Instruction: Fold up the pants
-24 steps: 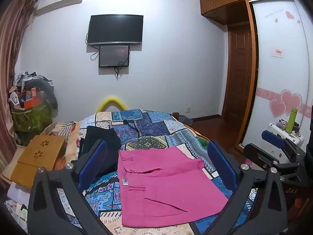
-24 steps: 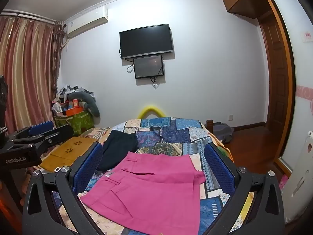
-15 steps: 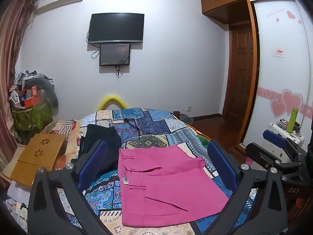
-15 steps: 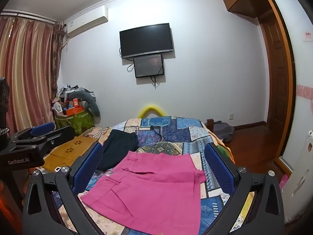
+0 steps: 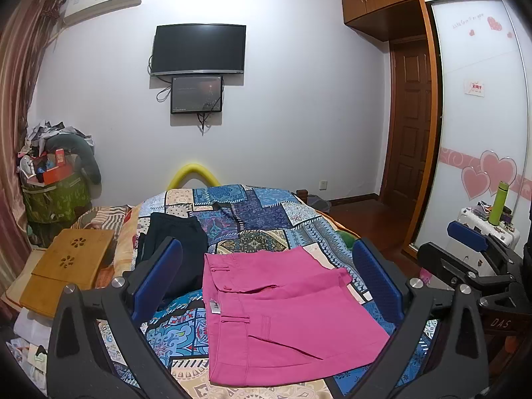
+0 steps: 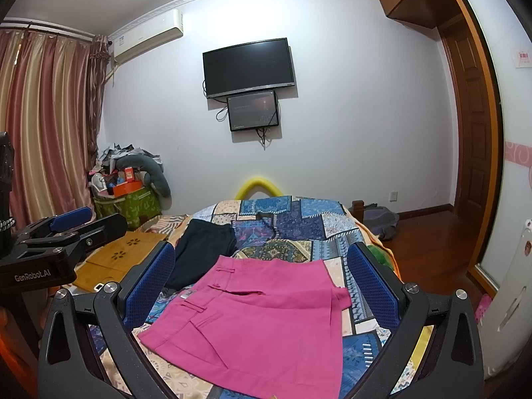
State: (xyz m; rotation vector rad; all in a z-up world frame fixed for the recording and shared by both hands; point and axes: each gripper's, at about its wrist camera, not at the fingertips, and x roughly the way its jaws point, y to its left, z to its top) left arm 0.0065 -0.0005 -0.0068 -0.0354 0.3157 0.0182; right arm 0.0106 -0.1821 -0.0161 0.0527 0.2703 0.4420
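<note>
Folded pink pants (image 5: 282, 319) (image 6: 262, 319) lie flat on the patchwork bed cover (image 5: 266, 219) (image 6: 292, 222), waistband toward the left. A dark folded garment (image 5: 176, 242) (image 6: 202, 249) rests behind them on the left. My left gripper (image 5: 266, 279) hovers above the near edge of the bed, jaws wide open with nothing between the blue pads. My right gripper (image 6: 262, 282) hangs the same way, open and empty, above the pants. In the left wrist view the right gripper (image 5: 472, 259) shows at the right edge; in the right wrist view the left gripper (image 6: 63, 236) shows at the left edge.
A wooden lap tray (image 5: 66, 266) (image 6: 116, 259) sits left of the bed. A green bag piled with clutter (image 5: 53, 193) stands in the left corner by the curtains (image 6: 43, 126). A wardrobe with sliding door (image 5: 482, 116) and a white case with a green bottle (image 5: 498, 202) stand to the right.
</note>
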